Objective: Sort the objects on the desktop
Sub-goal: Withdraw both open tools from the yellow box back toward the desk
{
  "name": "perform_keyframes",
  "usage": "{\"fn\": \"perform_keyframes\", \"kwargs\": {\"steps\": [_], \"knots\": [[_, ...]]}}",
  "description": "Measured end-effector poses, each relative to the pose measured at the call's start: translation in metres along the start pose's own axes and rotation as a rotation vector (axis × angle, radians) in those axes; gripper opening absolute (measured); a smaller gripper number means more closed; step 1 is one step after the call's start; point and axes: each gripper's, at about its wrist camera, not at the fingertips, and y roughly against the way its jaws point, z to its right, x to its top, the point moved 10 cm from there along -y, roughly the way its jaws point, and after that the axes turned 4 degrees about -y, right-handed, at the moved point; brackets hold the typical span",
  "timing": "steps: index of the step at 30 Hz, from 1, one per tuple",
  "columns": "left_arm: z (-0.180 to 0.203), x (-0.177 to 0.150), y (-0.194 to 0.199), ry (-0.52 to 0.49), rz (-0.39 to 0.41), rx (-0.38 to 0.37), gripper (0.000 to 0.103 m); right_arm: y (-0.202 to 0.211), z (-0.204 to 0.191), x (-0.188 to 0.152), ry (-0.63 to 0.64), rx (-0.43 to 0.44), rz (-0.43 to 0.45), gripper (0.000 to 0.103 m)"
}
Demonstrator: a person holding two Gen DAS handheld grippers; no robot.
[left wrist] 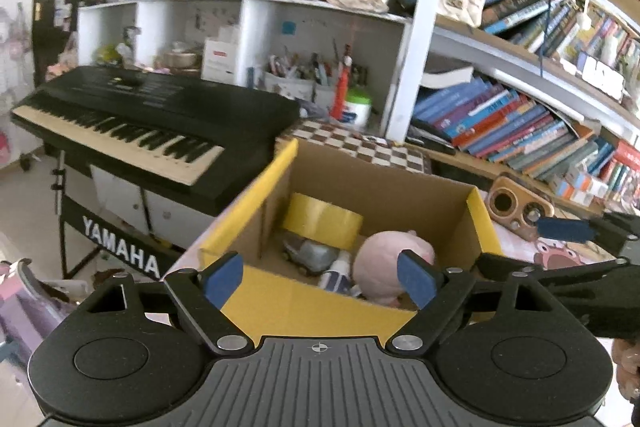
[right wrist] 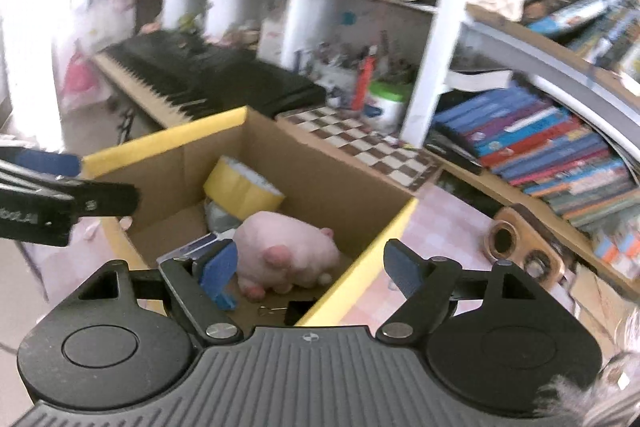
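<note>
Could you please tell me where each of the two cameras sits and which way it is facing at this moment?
Left wrist: sits on the left tongs, looking down into the cardboard box; its open fingers show, the right tongs entering at the right edge.
Right wrist: sits on the right tongs, facing the same box; the left tongs enter from the left edge.
Shared: the box, pink plush pig, yellow tape roll, keyboard, chessboard.

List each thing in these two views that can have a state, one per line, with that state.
Left hand-held gripper: open, empty.
Right hand-held gripper: open, empty.
Cardboard box: open-topped, holding items.
Pink plush pig: lying on its side in the box.
Yellow tape roll: tilted in the box's far corner.
Binder clip: lying on the box floor.
</note>
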Motion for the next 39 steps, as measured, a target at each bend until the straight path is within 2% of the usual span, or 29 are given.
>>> {"fn": "perform_keyframes", "kwargs": {"steps": [14,20,31,39], "knots": [[-0.019,-0.024,0.062,0.020,0.067,0.040,0.088,0.075,-0.006,-0.022,-0.184,-0.136,0.118,0.084],[-0.026,-0.039,0.085,0.020,0.069,0.061,0.090,0.106,-0.021,-0.053,-0.263,-0.159,0.098,0.084],[-0.026,-0.068,0.114,-0.024,0.052,0.058,0.091,0.142,-0.047,-0.100,-0.320,-0.175,0.037,0.084],[-0.017,-0.099,0.125,-0.044,-0.005,0.047,0.091,0.155,-0.062,-0.127,-0.331,-0.201,0.010,0.084]]}}
